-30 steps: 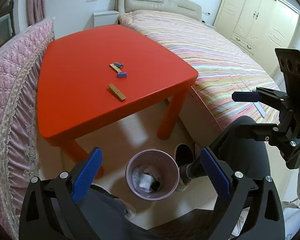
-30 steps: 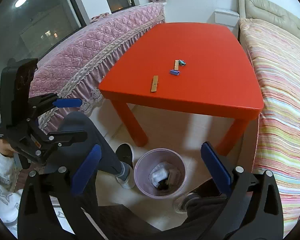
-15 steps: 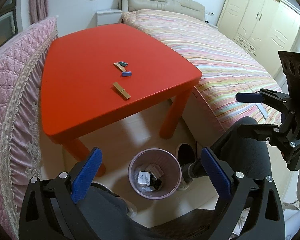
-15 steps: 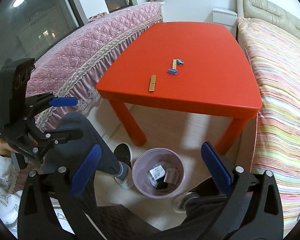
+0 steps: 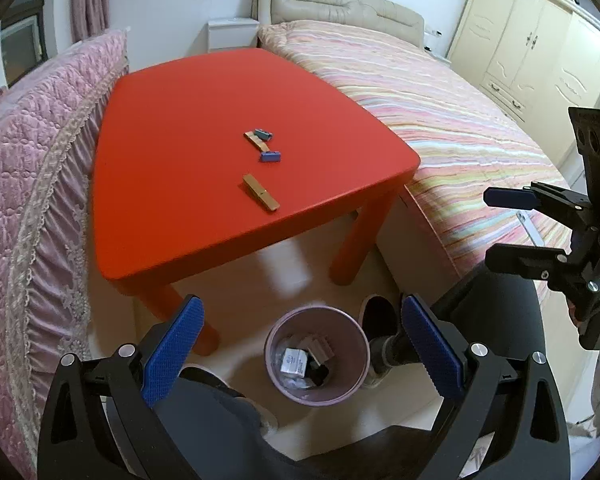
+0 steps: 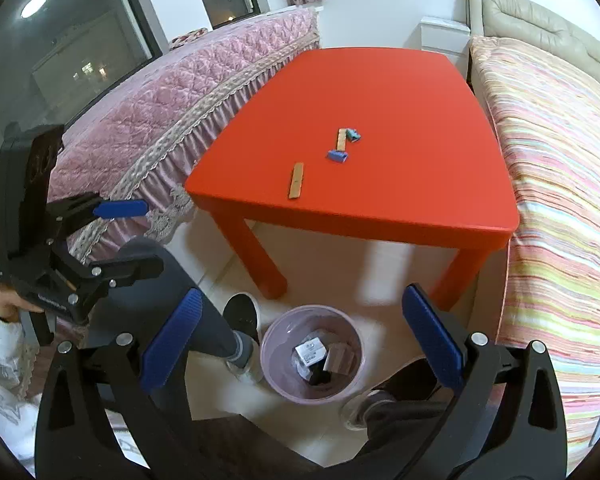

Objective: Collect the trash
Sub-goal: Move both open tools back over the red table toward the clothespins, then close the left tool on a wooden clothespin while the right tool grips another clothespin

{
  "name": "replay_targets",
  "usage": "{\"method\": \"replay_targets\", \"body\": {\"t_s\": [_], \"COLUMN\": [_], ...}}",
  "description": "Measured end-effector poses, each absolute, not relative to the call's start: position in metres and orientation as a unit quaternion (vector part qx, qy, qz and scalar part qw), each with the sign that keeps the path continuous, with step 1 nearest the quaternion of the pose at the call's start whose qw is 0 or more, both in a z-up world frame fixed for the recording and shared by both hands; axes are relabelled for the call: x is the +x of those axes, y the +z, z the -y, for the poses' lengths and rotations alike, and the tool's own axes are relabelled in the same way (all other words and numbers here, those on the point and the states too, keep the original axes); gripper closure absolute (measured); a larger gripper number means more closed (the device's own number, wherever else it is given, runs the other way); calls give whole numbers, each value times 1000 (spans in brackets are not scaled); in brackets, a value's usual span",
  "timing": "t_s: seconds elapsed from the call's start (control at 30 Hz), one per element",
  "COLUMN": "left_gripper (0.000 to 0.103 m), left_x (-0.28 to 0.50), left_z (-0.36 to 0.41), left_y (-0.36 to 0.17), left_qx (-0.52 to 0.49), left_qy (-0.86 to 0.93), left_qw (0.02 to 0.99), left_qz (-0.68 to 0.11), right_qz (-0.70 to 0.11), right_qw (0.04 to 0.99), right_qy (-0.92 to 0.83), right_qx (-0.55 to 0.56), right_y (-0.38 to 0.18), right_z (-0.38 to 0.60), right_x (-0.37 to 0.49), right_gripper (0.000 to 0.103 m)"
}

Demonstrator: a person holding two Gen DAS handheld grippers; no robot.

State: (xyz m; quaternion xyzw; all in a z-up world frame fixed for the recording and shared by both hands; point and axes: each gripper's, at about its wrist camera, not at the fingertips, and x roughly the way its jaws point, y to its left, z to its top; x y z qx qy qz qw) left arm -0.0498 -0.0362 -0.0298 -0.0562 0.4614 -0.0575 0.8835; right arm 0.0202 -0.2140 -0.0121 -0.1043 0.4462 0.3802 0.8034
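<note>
Red, Pink and Stripes

Red surface [image 5: 180, 168]; lilac bin [image 5: 317, 394]. Tan clothespin [image 5: 261, 198], blue clip [image 5: 269, 156]. Quilted pink bedspread [image 6: 160, 112]; striped pastel bedspread [image 5: 440, 112]. Black frames with blue pads [image 5: 171, 350] on each hand-held gripper.

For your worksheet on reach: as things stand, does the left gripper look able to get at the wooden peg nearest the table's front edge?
Probably yes. The left gripper is open and empty, and the wooden peg lies alone on the red table with nothing over it.
</note>
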Motion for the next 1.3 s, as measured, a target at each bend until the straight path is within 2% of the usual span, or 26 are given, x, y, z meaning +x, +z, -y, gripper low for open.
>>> {"method": "replay_targets", "body": {"t_s": [0.5,0.8,1.1,1.23,1.3], "left_gripper": [8,8,8,9,21], "left_x": [21,70,95,103,106], "left_z": [21,4,-3,0,2], "left_y": [-27,-55,-90,-99,-102], "left_qx": [-92,-155,-196,-198,-194], "left_qy": [-21,41,91,104,111], "left_qw": [876,850,826,820,818], "left_qz": [-473,-501,-521,-527,-530], "right_qz": [-473,-530,-587,-597,-600], "right_qw": [806,788,759,751,749], "right_qy": [335,289,254,254,253], "right_qx": [-117,-127,-124,-123,-120], "right_y": [3,-33,-87,-101,-105], "right_z": [146,84,53,44,41], "right_x": [137,226,270,275,276], "right_gripper": [4,4,5,22,28]}}
